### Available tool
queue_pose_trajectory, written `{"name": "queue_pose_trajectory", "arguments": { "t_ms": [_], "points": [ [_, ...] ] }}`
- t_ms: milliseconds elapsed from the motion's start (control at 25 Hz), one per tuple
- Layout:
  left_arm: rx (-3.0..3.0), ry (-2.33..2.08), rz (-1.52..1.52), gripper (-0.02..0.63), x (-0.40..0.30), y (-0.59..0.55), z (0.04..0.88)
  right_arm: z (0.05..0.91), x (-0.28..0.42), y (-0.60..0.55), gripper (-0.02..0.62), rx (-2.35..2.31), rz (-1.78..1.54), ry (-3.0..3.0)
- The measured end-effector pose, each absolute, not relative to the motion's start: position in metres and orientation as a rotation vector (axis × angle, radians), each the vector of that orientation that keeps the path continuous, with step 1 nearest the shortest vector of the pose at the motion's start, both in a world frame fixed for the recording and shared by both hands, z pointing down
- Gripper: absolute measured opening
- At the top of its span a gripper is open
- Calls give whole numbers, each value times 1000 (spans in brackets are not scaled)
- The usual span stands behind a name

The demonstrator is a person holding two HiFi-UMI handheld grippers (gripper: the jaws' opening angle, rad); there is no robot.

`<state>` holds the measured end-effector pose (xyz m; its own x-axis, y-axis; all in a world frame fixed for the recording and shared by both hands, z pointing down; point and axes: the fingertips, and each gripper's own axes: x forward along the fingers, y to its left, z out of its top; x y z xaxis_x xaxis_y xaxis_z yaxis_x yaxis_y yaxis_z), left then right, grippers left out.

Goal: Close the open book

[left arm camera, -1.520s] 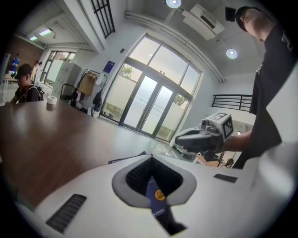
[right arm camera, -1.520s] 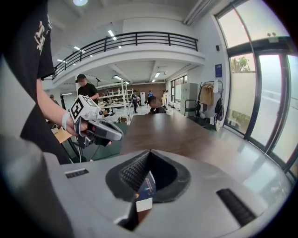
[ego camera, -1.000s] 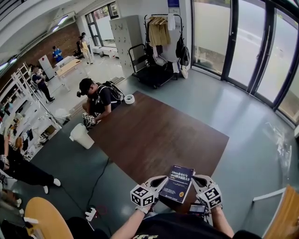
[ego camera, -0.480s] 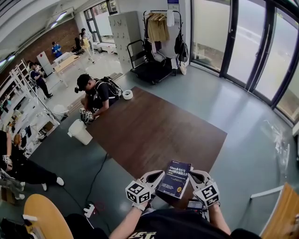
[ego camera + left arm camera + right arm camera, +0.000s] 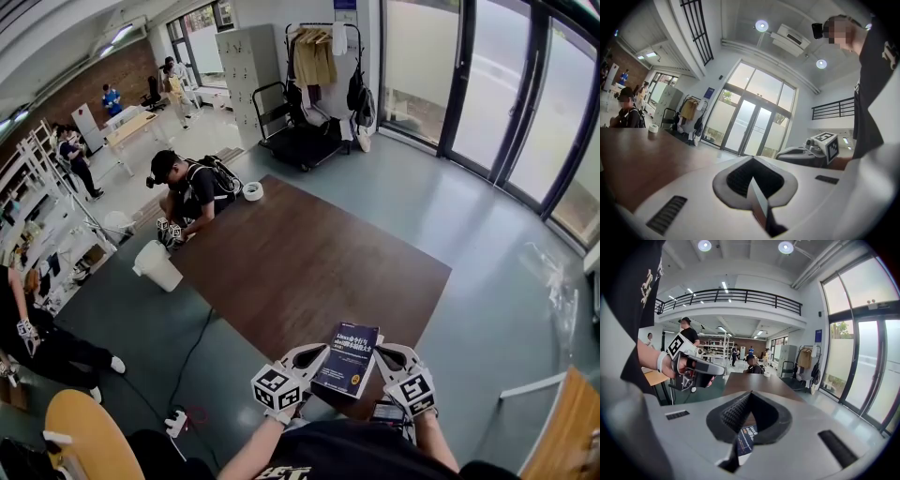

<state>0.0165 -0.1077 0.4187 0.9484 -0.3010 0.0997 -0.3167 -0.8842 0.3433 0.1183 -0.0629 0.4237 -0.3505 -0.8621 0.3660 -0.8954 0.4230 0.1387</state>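
A blue book (image 5: 346, 359) with white print on its cover is shut and held just above the near edge of the brown table (image 5: 309, 253). My left gripper (image 5: 315, 356) is shut on the book's left edge. My right gripper (image 5: 382, 355) is shut on its right edge. In the left gripper view the jaws (image 5: 752, 180) pinch a thin pale edge of the book (image 5: 760, 206), with the right gripper (image 5: 824, 146) beyond. The right gripper view has the blue cover (image 5: 746, 440) clamped in the jaws (image 5: 750, 404), and the left gripper (image 5: 691, 367) in a hand to the left.
A person (image 5: 187, 187) crouches at the table's far left corner, near a tape roll (image 5: 251, 191). A white bucket (image 5: 157, 267) and a power strip (image 5: 178, 424) with its cable are on the floor at left. A round yellow table (image 5: 89, 436) is near left; glass doors stand at right.
Both grippers and the book have lifted slightly together and sit a bit further left in the head view. Neither grip has changed.
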Motion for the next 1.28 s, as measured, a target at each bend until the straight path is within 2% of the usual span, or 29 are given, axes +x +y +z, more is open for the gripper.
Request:
{"name": "queue_pose_trajectory", "arguments": {
  "t_ms": [1280],
  "points": [
    [2700, -449, 90, 5, 7, -79, 429, 426, 112, -46, -12, 1494, 118, -2291]
  ]
}}
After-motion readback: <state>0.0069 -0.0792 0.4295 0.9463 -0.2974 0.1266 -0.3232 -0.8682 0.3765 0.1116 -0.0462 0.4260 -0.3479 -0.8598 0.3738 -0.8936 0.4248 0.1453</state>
